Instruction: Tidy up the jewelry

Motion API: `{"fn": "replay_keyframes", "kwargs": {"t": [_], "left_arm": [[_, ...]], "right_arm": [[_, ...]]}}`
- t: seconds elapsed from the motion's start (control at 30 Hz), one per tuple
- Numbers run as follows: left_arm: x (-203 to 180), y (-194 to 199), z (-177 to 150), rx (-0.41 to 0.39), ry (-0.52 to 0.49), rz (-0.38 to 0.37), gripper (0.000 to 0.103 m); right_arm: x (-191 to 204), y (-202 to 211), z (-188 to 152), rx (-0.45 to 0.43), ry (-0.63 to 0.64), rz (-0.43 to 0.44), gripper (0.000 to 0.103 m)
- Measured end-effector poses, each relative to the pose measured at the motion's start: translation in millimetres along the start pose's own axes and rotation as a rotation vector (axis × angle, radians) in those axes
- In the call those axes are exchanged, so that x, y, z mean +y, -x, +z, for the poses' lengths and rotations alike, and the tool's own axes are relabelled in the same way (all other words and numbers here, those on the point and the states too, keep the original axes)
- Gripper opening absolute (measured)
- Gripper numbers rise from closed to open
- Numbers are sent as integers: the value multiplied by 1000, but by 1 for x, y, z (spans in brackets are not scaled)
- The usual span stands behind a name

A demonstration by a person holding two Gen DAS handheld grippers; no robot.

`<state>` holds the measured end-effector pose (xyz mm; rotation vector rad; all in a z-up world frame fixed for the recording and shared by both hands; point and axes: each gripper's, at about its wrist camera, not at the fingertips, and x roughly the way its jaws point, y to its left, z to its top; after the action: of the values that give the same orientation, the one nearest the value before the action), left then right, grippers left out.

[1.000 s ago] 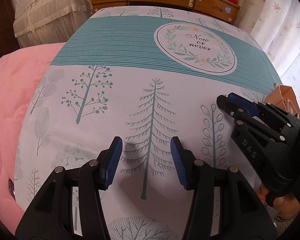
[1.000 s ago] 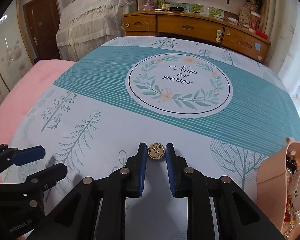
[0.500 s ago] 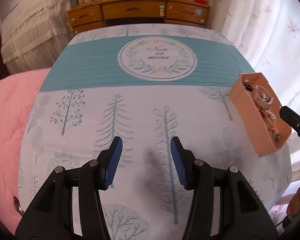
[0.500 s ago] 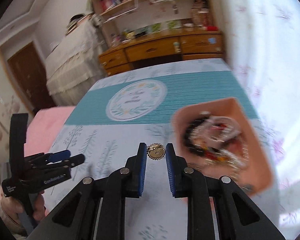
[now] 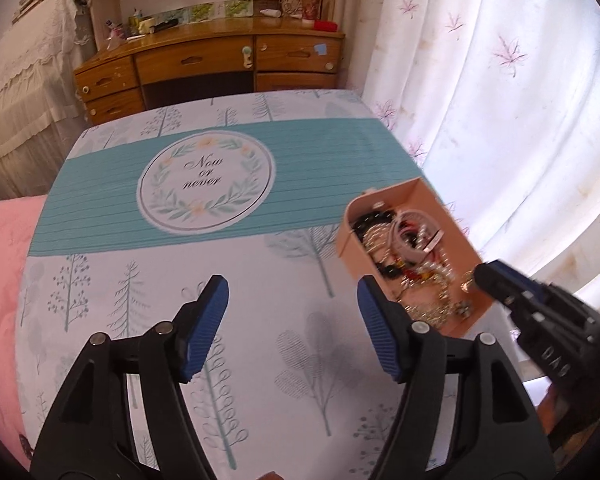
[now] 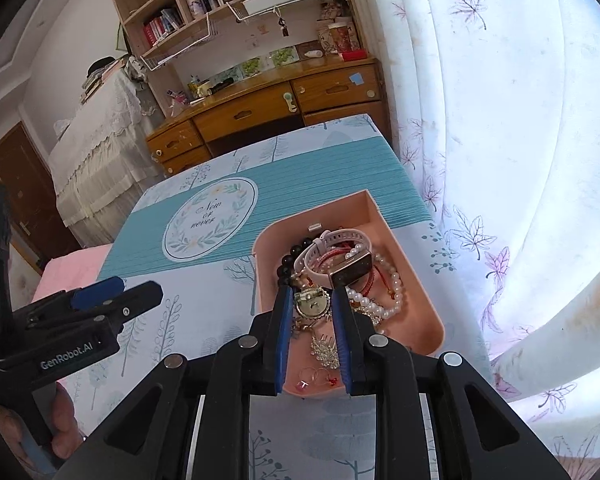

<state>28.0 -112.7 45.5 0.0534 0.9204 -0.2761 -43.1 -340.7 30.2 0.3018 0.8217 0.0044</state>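
My right gripper [image 6: 311,300] is shut on a round gold brooch [image 6: 311,303] and holds it over the near part of a peach jewelry tray [image 6: 414,276]. The tray holds a pink watch [image 6: 340,256], pearl and black bead bracelets and several small pieces. In the left wrist view the tray [image 5: 432,200] sits at the right of the bed and the right gripper [image 5: 474,280] reaches in from the right with the brooch at its tip. My left gripper [image 5: 292,312] is open and empty above the tree-print bedspread [image 5: 260,340].
A wooden desk [image 6: 268,108] with drawers stands past the bed's far end, bookshelves above it. White flower-print curtains [image 6: 500,160] hang along the right. A pink blanket [image 5: 0,260] covers the bed's left side. The tray sits close to the bed's right edge.
My right gripper has carried the brooch right, from the open bedspread to above the tray. My left gripper stayed open and its view turned right toward the tray.
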Motion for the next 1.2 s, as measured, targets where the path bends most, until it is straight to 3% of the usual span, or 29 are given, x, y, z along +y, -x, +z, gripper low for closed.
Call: {"fn": "replay_keyframes", "kwargs": {"t": [0.07, 0.1, 0.37, 0.77, 0.9, 1.07, 1.2], "left_arm": [[-5, 7, 4, -11, 2, -4, 70], [-9, 10, 6, -20, 1, -3, 70], [-6, 32, -3, -26, 27, 59, 71], [15, 69, -43, -27, 57, 95, 71], [24, 83, -51, -44, 80, 157, 71], [29, 104, -62, -78, 107, 206, 71], [32, 113, -69, -87, 113, 222, 74]], "right_arm": [[-6, 1, 2, 7, -32, 13, 38], [-7, 1, 3, 5, -47, 14, 39], [-13, 35, 12, -51, -92, 32, 39], [45, 64, -12, 10, 32, 5, 40], [64, 70, -17, 27, 59, 16, 40], [87, 81, -24, 12, 99, 17, 63], [106, 91, -30, -14, 157, 5, 65]]}}
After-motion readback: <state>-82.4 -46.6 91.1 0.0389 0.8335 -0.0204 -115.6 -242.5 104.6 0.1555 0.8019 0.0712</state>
